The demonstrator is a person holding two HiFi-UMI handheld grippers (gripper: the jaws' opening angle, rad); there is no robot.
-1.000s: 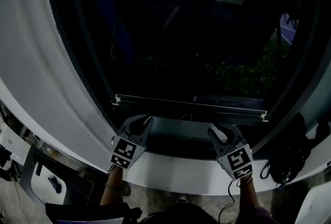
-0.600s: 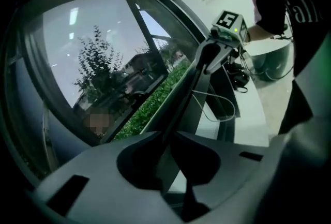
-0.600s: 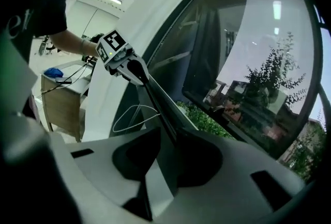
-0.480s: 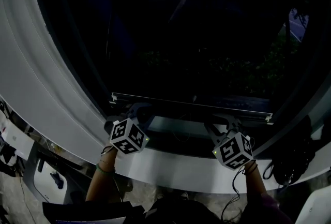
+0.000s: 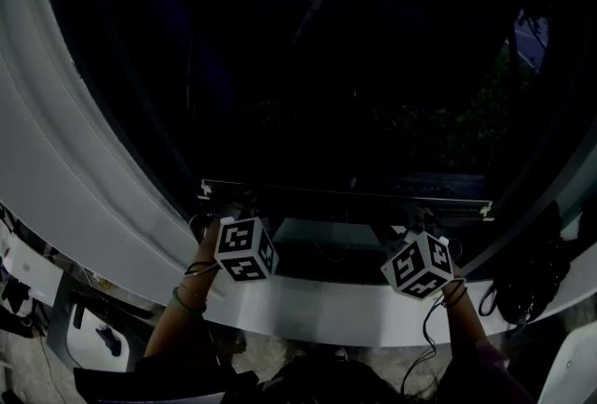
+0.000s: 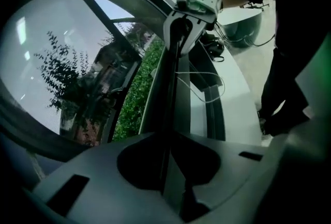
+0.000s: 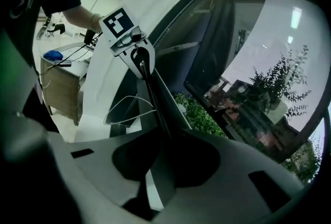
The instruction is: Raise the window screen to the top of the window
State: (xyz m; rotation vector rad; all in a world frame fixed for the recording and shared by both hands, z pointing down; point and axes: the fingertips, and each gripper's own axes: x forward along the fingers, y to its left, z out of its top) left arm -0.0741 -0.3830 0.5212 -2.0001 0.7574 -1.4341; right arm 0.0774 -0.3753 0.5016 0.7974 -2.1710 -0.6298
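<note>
The window screen's bottom bar (image 5: pixel 345 192) runs level across the foot of the dark window. My left gripper (image 5: pixel 233 206) meets the bar near its left end and my right gripper (image 5: pixel 424 217) near its right end; their marker cubes hide the jaws in the head view. In the left gripper view the bar (image 6: pixel 173 93) passes between the jaws of my left gripper (image 6: pixel 168 137), which is shut on it, and leads up to the right gripper (image 6: pixel 176 47). In the right gripper view my right gripper (image 7: pixel 165 140) is shut on the bar (image 7: pixel 155 104), which runs on to the left gripper (image 7: pixel 140 65).
A white sill (image 5: pixel 317 309) lies just below the bar, with a loose thin cable (image 6: pixel 201 86) on it. A white curved wall (image 5: pixel 75 160) flanks the window's left side. A dark bundle of cables (image 5: pixel 522 285) sits at the right. A desk (image 7: pixel 57 83) stands behind.
Both grippers have risen from the sill to the bar and turned, so their cubes face the head camera. Their jaws, open a second ago, have shut on the bar.
</note>
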